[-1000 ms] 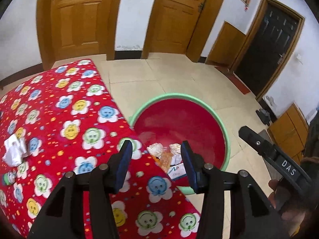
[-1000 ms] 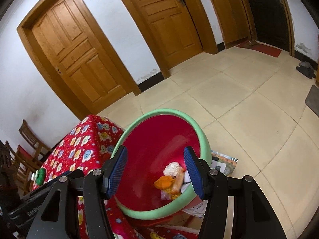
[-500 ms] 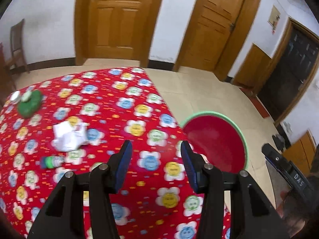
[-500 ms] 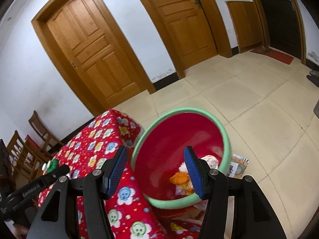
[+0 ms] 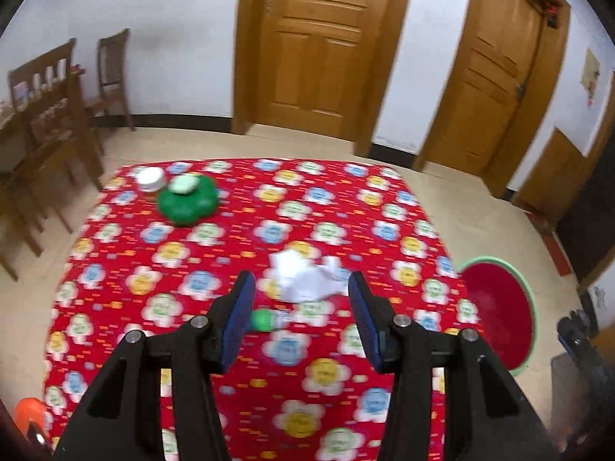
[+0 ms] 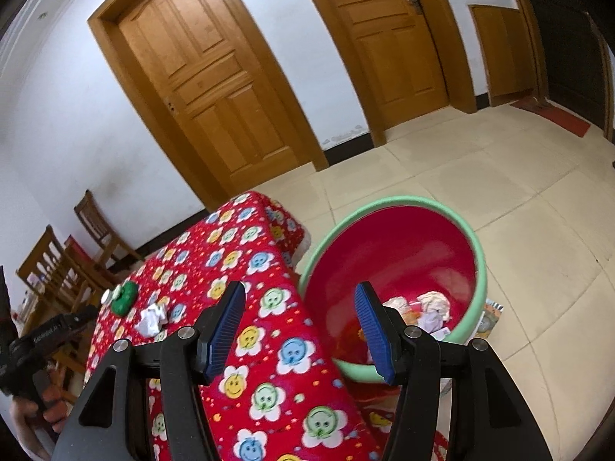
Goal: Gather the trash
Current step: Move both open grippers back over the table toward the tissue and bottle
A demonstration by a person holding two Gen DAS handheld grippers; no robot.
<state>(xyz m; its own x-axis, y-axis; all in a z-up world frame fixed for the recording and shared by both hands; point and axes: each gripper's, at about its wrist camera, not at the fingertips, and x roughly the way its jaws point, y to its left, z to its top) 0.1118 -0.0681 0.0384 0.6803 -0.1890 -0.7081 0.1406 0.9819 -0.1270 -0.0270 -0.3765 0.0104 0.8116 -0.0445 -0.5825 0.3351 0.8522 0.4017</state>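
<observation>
The left gripper (image 5: 300, 307) hangs over the red flowered tablecloth (image 5: 230, 253), jaws spread with nothing between them. Just beyond its tips lie a small green-capped bottle (image 5: 265, 319) and a crumpled white tissue (image 5: 303, 280). Farther back sit a green flower-shaped object (image 5: 188, 201) and a white lid (image 5: 151, 179). The right gripper (image 6: 300, 322), also spread and empty, points toward the green-rimmed red basin (image 6: 476, 253) on the floor beside the table, holding crumpled trash (image 6: 434, 307).

A crumpled white paper (image 5: 303, 280) lies on the red flower tablecloth (image 5: 230, 230). Just beside it lies a small bottle with a green cap (image 5: 269, 319), on its side. The red tub with a green rim (image 6: 399, 253) sits on the floor by the table, with scrunched paper trash (image 6: 426, 307) inside.
</observation>
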